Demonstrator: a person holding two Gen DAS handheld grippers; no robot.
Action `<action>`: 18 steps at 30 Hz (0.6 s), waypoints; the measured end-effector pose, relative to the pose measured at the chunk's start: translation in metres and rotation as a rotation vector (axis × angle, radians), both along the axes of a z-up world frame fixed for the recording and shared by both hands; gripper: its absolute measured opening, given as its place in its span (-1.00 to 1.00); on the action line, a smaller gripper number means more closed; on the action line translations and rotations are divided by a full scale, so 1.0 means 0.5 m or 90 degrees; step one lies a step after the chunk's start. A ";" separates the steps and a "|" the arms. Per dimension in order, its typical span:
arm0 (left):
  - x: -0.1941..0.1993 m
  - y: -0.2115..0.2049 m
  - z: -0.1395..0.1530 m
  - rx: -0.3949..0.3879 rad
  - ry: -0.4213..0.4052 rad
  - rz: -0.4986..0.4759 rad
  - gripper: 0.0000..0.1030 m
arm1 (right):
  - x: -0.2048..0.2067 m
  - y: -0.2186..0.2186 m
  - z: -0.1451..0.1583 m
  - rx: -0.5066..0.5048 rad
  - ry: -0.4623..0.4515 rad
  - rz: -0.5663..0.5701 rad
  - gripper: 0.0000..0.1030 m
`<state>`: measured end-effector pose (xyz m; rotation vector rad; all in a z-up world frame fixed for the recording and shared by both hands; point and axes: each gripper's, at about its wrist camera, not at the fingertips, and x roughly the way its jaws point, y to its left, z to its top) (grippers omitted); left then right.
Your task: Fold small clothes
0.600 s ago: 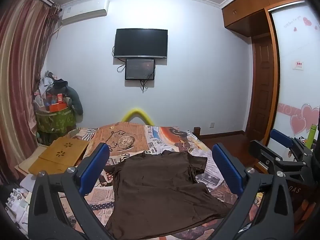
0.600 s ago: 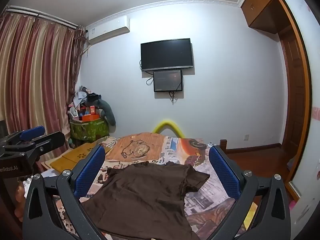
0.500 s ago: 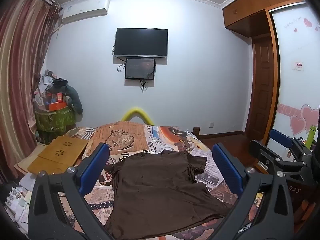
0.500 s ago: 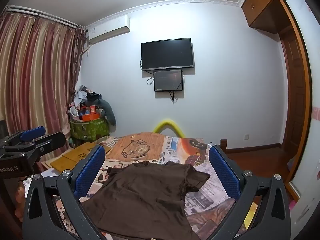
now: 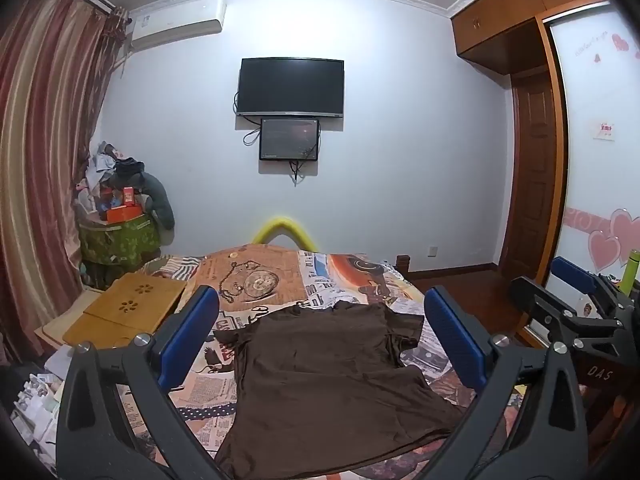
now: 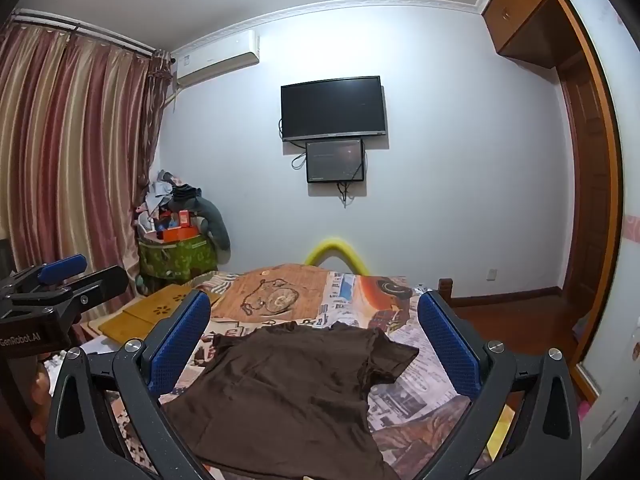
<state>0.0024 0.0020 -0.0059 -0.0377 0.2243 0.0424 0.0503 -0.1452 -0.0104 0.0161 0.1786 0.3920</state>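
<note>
A small dark brown T-shirt (image 5: 328,376) lies spread flat on the patterned bedspread (image 5: 256,276), collar away from me; it also shows in the right wrist view (image 6: 288,384). My left gripper (image 5: 322,320) is open and empty, held above the shirt's near half. My right gripper (image 6: 314,320) is open and empty too, above the shirt. Each gripper shows at the edge of the other's view, the right gripper (image 5: 576,300) on the right and the left gripper (image 6: 60,284) on the left.
A wooden lap desk (image 5: 128,310) lies at the bed's left edge. A green box piled with clutter (image 5: 118,236) stands by the striped curtains (image 5: 36,160). A TV (image 5: 291,86) hangs on the far wall. A wardrobe and door (image 5: 536,184) are on the right.
The left wrist view has shifted slightly to the left. The shirt lies as before and both grippers stay open.
</note>
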 end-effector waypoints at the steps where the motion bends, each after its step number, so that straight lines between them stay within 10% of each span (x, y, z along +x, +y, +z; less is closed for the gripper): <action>1: -0.001 0.000 -0.001 0.001 -0.001 0.000 1.00 | 0.001 -0.002 -0.003 0.003 0.001 0.000 1.00; 18: 0.001 0.003 -0.006 -0.001 0.004 -0.002 1.00 | 0.007 -0.009 0.004 0.009 0.021 0.004 1.00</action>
